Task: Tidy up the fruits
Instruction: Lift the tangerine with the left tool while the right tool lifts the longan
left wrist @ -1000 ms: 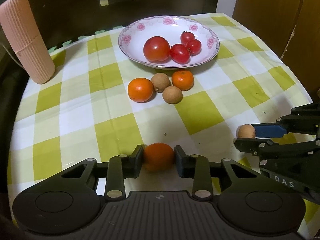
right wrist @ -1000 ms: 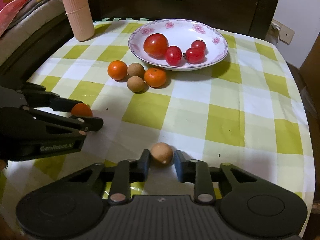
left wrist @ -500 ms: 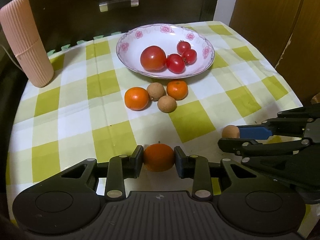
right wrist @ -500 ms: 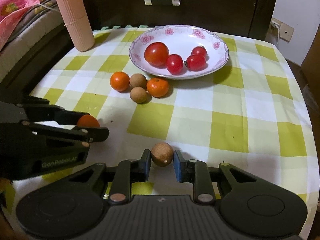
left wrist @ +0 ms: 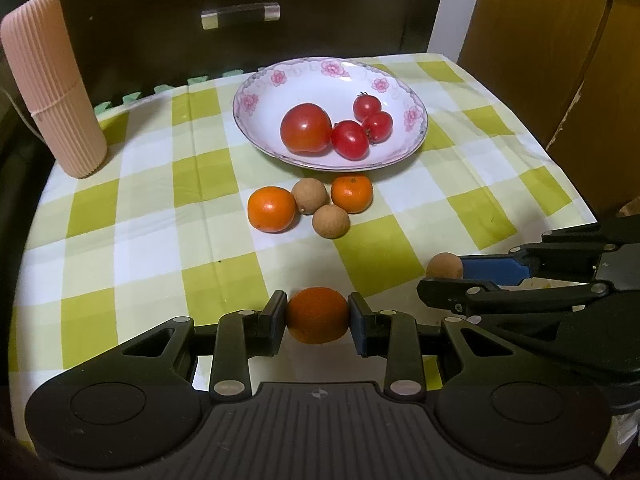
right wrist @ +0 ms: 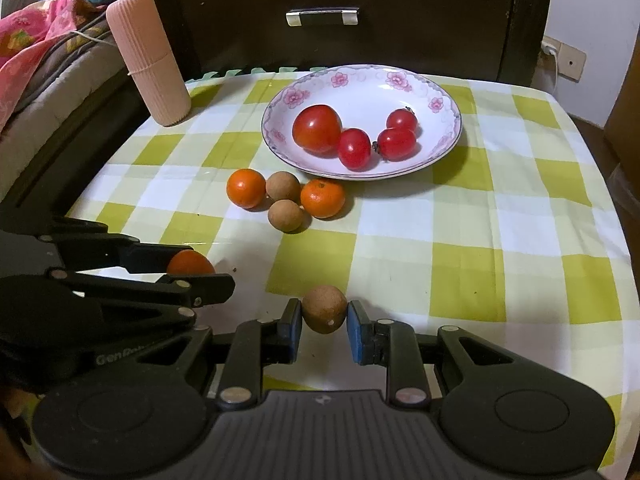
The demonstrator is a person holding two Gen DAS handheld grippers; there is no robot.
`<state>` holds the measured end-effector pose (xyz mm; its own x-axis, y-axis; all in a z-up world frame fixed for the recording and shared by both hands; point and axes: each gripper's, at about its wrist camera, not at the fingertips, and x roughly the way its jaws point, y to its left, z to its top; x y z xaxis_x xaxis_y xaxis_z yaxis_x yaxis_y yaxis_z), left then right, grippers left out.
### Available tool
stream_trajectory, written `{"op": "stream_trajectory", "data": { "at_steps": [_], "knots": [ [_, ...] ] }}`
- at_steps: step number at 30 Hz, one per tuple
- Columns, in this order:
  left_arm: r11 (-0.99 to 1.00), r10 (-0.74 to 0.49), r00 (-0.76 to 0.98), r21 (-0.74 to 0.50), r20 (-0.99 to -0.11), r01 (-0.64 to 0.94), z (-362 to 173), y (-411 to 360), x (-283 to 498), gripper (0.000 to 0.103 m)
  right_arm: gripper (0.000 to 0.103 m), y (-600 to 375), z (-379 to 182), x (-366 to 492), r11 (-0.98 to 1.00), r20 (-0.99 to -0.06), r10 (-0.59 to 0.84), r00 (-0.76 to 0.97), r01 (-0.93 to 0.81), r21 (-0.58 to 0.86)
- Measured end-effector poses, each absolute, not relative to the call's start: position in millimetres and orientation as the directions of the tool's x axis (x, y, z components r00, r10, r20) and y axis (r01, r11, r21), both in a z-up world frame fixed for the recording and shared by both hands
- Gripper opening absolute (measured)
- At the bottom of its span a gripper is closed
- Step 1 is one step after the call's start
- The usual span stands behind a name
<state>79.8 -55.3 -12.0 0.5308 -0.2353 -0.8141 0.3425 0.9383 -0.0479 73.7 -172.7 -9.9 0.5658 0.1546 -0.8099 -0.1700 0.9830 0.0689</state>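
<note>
My left gripper (left wrist: 318, 316) is shut on an orange mandarin (left wrist: 318, 314) and holds it above the near part of the checked table. My right gripper (right wrist: 324, 318) is shut on a brown longan (right wrist: 324, 309), also held above the cloth. Each gripper shows in the other's view: the right one (left wrist: 444, 276) at right, the left one (right wrist: 192, 266) at left. A white floral plate (left wrist: 256, 98) holds one big tomato (left wrist: 306, 128) and three small tomatoes (left wrist: 350, 139). In front of it lie two mandarins (left wrist: 272, 209) and two longans (left wrist: 331, 221).
A ribbed pink cylinder (left wrist: 52, 84) stands at the table's back left. A dark cabinet with a drawer handle (left wrist: 240, 16) is behind the table. Bedding (right wrist: 36, 52) lies at the left. The green-checked cloth (right wrist: 460, 268) covers the table.
Both grippers have risen and drawn back from the plate while still holding their fruits. The plate and loose fruits have not moved.
</note>
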Motion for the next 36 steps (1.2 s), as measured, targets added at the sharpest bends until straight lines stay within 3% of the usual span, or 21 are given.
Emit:
{"op": "stream_trajectory", "data": {
  "at_steps": [36],
  "knots": [
    [0.941, -0.259, 0.577, -0.066, -0.774, 0.333, 6, -57, 91, 0.039, 0.024, -178, 6, 79, 0.985, -0.774, 0.164, 0.611, -0.137, 0.101]
  ]
}}
